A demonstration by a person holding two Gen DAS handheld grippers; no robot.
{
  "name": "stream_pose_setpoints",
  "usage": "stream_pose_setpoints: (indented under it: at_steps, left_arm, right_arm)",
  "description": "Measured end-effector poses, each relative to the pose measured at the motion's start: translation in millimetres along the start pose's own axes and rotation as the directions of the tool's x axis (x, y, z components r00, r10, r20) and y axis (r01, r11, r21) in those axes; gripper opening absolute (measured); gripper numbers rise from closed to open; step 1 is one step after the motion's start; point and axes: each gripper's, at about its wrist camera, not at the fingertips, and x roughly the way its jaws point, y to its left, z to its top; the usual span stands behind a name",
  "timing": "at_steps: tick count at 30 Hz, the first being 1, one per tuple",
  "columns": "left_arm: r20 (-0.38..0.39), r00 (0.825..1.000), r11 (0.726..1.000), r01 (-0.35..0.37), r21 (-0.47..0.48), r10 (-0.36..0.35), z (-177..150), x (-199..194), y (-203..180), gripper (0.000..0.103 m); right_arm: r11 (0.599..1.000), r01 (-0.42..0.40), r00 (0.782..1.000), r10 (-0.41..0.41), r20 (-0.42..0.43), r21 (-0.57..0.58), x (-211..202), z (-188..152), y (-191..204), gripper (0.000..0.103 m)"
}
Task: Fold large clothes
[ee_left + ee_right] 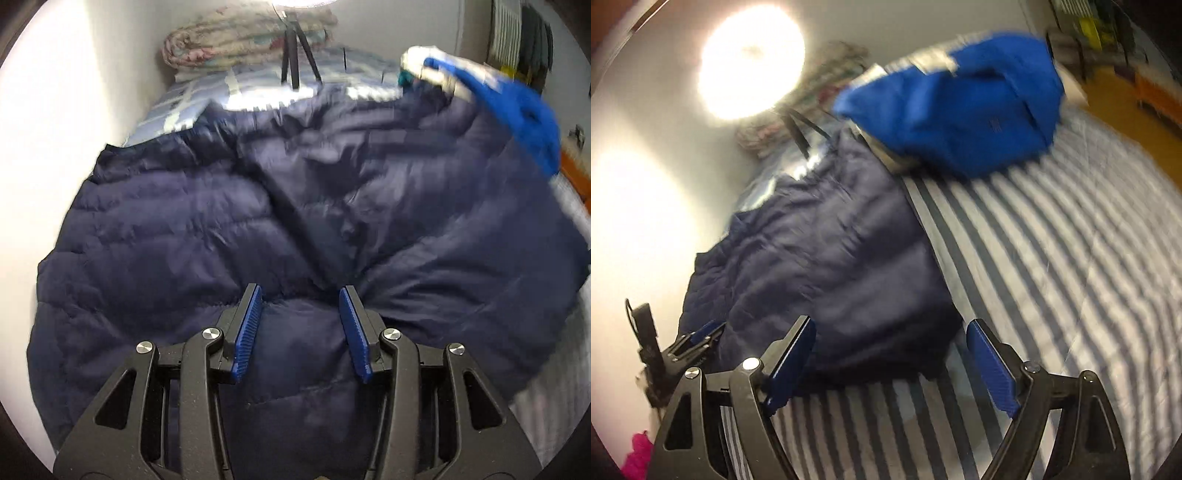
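Observation:
A navy quilted down jacket (280, 221) lies spread on the bed and fills the left wrist view. My left gripper (301, 295) is open, its blue pads on either side of a raised fold at the jacket's near edge, not closed on it. In the right wrist view the jacket (827, 266) lies on the left part of the striped bed. My right gripper (890, 328) is open and empty, just above the jacket's near right corner. The left gripper (701, 332) shows at the jacket's left edge.
A bright blue and white garment (960, 114) lies bunched at the far side of the striped bedsheet (1052, 258); it also shows in the left wrist view (524, 107). A folded floral quilt (240, 37) and a small black tripod (295, 55) stand at the bed's head. A white wall (74, 92) runs along the left.

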Motion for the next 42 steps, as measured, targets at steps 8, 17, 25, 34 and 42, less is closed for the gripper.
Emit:
stream_pose_setpoints:
  at_steps: [8,17,25,34,42]
  left_arm:
    - [0.052,0.999,0.997,-0.001,-0.075,0.005,7,-21,-2,0.047]
    - [0.065,0.996,0.997,-0.049,-0.068,0.053,-13,-5,-15,0.047]
    - [0.065,0.997,0.987,0.055,-0.150,-0.046,0,-61,2,0.047]
    - [0.169,0.970,0.954,0.207,-0.215,-0.172,-37,-200,32,0.047]
    - [0.272,0.956,0.926,0.196,-0.323,-0.107,-93,-254,65,0.047]
  right_arm:
    - [0.970,-0.128,0.992,0.126,0.026,0.205,33,-5,-32,0.088]
    - [0.983,-0.088,0.996,0.083,0.038,0.160,39,21,-11,0.026]
    - [0.995,-0.028,0.990,0.042,0.136,-0.101,-12,31,61,0.006]
    - [0.947,-0.090,0.969,0.154,0.191,-0.307,-49,28,151,0.005]
    - [0.885,-0.130,0.959,0.227,0.171,-0.447,-44,13,235,0.005]
